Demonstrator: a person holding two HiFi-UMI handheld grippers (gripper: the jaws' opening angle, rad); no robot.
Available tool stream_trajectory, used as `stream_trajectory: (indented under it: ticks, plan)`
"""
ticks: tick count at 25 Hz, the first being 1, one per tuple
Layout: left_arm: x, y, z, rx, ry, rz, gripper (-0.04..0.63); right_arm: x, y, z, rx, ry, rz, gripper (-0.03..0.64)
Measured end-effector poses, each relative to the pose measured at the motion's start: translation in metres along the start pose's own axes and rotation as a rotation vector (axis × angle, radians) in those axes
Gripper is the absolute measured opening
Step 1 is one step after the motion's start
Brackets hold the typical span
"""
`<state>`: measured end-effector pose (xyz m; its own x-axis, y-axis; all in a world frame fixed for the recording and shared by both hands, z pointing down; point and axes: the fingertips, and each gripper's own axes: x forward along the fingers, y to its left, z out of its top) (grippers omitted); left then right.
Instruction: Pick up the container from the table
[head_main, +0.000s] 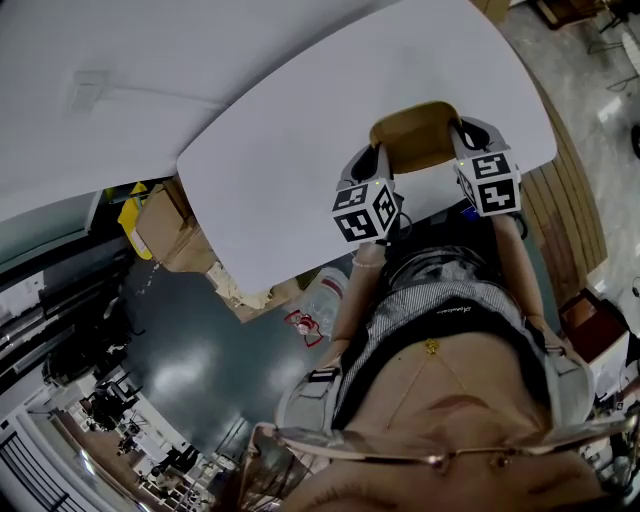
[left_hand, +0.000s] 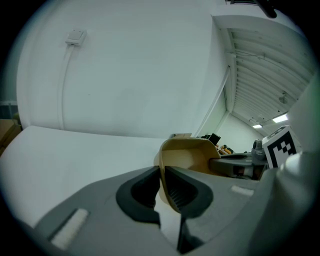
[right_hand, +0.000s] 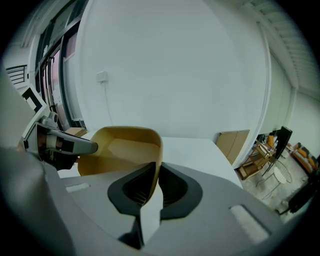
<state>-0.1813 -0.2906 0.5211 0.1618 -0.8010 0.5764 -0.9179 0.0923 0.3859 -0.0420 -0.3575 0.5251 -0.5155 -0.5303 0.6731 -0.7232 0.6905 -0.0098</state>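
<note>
**Container** (head_main: 420, 135): tan, thin-walled, open-topped tray. You are holding it over the near edge of the white table (head_main: 300, 120), with one gripper on each side wall. No view is showing whether its base is touching the tabletop.

**Left gripper** (left_hand: 162, 180): you are pinching the container's left wall with it. The jaws are drawn narrow, with one dark ribbed pad inside the wall and one outside.

**Right gripper** (right_hand: 156, 182): you are clamping the opposite wall the same way, jaws close together on the rim.

**Views compared:**
- The head view is showing both marker cubes flanking the container, but not the pads.
- Each gripper view is showing its own grip and is catching the other gripper across the tray's hollow.
- The right gripper view is looking into the tray's bare interior.
- The left gripper view is seeing mostly the outer wall.

**Surface:** the tabletop is plain white with a rounded edge.

**Room:**
- A white wall (left_hand: 140, 75) is carrying a socket (left_hand: 75, 36), with a cable (left_hand: 64, 85) running down from it.
- Cardboard boxes (head_main: 165, 225) are sitting under the table on a dark green floor (head_main: 200, 350).
- Wooden planking (head_main: 572, 200) is showing at the right of the head view.
- A cardboard sheet (right_hand: 234, 144) is leaning beyond the table.
- Windows (right_hand: 52, 70) are lining the left of the right gripper view.
- Ceiling lights (left_hand: 280, 118) are glowing in the left gripper view.
</note>
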Motion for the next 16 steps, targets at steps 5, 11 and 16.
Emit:
stream_trajectory:
  ticks: [5, 11, 16]
  plan:
    - [0.004, 0.001, 0.000, 0.002, 0.008, -0.007, 0.032, 0.002, 0.000, 0.001, 0.010, 0.007, 0.000, 0.046]
    - [0.009, 0.000, 0.000, 0.004, 0.016, -0.012, 0.032, 0.004, -0.005, -0.002, 0.009, 0.016, -0.005, 0.046]
    - [0.013, 0.002, 0.001, 0.002, 0.016, -0.011, 0.032, 0.009, -0.006, -0.002, 0.009, 0.019, -0.001, 0.046]
